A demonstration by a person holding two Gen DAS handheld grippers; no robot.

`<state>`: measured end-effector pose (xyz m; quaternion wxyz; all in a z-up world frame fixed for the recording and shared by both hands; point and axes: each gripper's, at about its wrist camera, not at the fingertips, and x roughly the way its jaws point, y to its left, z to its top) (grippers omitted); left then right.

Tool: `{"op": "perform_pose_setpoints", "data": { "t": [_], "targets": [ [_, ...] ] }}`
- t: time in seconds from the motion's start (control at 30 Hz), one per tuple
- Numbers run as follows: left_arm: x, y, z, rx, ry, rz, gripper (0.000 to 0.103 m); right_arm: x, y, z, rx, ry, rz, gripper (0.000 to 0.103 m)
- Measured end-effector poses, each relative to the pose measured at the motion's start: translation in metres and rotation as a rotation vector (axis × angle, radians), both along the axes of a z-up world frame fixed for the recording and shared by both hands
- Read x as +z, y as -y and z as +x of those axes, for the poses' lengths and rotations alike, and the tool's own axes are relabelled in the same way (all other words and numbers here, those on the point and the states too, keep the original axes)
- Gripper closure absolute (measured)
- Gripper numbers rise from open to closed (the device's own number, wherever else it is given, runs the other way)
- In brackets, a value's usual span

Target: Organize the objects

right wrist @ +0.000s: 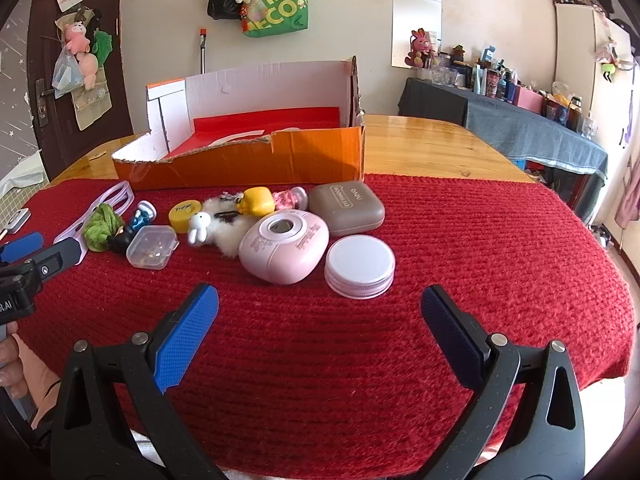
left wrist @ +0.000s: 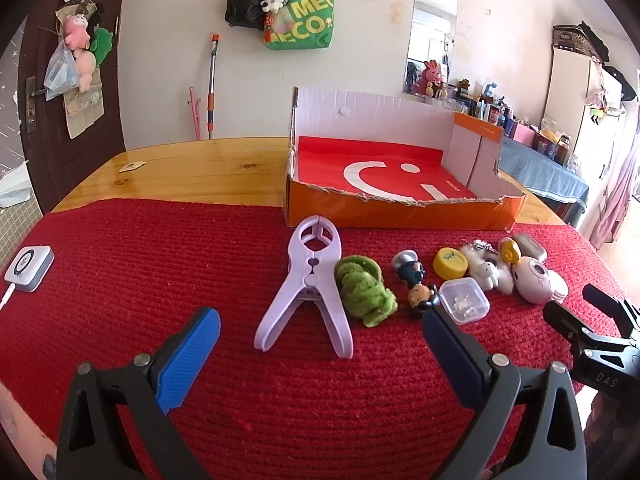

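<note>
Both the left gripper (left wrist: 322,322) and the right gripper (right wrist: 319,300) hang with fingers spread wide and empty above the red mat (right wrist: 460,240). Mid-mat, a lilac plastic clamp (left wrist: 307,292) lies flat, handles splayed nearward, jaws pointing at the torn orange box (left wrist: 400,210) on the mat's far edge.

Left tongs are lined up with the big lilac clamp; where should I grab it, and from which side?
Grip the lilac clamp at its narrow waist by the pivot, coming straight down from above. It lies flat on the red mat, handles splayed toward the left tongs, which are open, and ring end toward the orange box. Close across the waist; the green fuzzy bundle crowds its right side.
</note>
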<state>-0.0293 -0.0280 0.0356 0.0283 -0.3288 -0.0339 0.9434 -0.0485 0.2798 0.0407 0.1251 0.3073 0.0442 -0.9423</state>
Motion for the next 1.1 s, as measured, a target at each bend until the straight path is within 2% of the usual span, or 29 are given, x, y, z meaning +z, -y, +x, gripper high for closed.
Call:
{"op": "perform_pose_setpoints", "data": {
  "t": [0.13, 0.33, 0.7, 0.97, 1.1],
  "targets": [
    [0.004, 0.011, -0.015, -0.041, 0.042, -0.002, 0.0, 0.007, -0.004, -0.012, -0.008, 0.007, 0.019, 0.0],
    [-0.008, 0.023, -0.032, -0.088, 0.133, -0.023, 0.0, 0.009, -0.013, -0.026, -0.02, 0.036, 0.017, 0.0],
    [-0.014, 0.044, -0.039, -0.059, 0.168, -0.105, 0.0, 0.008, -0.019, -0.028, -0.006, 0.06, 0.018, 0.0],
    [-0.01, 0.045, -0.049, -0.116, 0.186, -0.076, 0.001, 0.008, -0.025, -0.027, 0.02, 0.052, 0.055, 0.0],
    [-0.014, 0.038, -0.061, -0.145, 0.221, -0.094, 0.01, 0.008, -0.026, -0.028, 0.033, 0.046, 0.076, 0.0]
  ]
}}
